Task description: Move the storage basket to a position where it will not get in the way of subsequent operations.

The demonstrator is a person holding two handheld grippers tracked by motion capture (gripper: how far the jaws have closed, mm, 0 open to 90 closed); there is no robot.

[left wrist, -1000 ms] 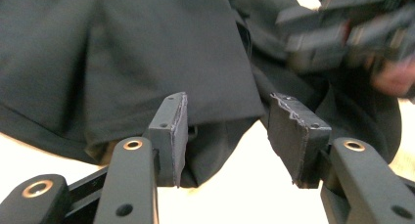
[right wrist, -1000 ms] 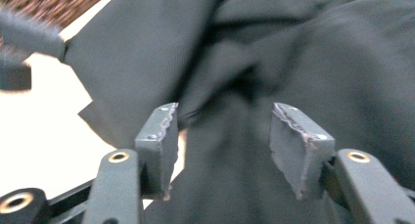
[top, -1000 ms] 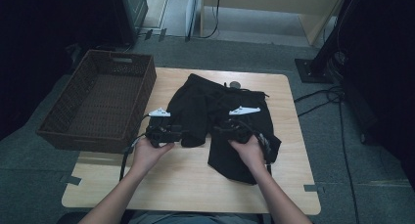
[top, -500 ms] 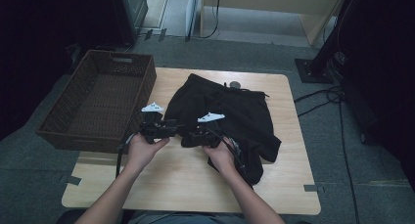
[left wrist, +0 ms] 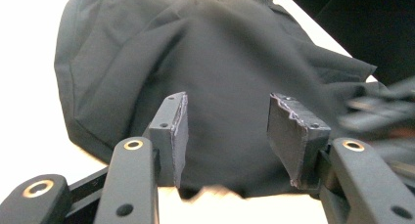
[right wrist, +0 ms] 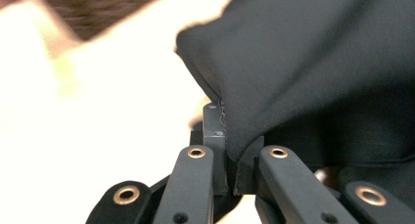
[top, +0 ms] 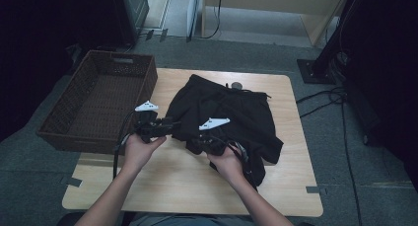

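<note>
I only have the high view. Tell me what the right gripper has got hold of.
Observer: The right gripper is shut on a fold of the black shorts; its jaws have just been closing.
Operator: Report the left one.
Observer: The left gripper is open, its pads apart with the shorts' fabric behind them, not pinched.
Operator: Say what's beyond the right jaws.
Observer: Bare table, and a blurred bit of the brown basket.

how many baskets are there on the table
1. The basket is brown wicker, at the table's left edge, partly overhanging it, left of the black shorts. None seems hidden.
</note>
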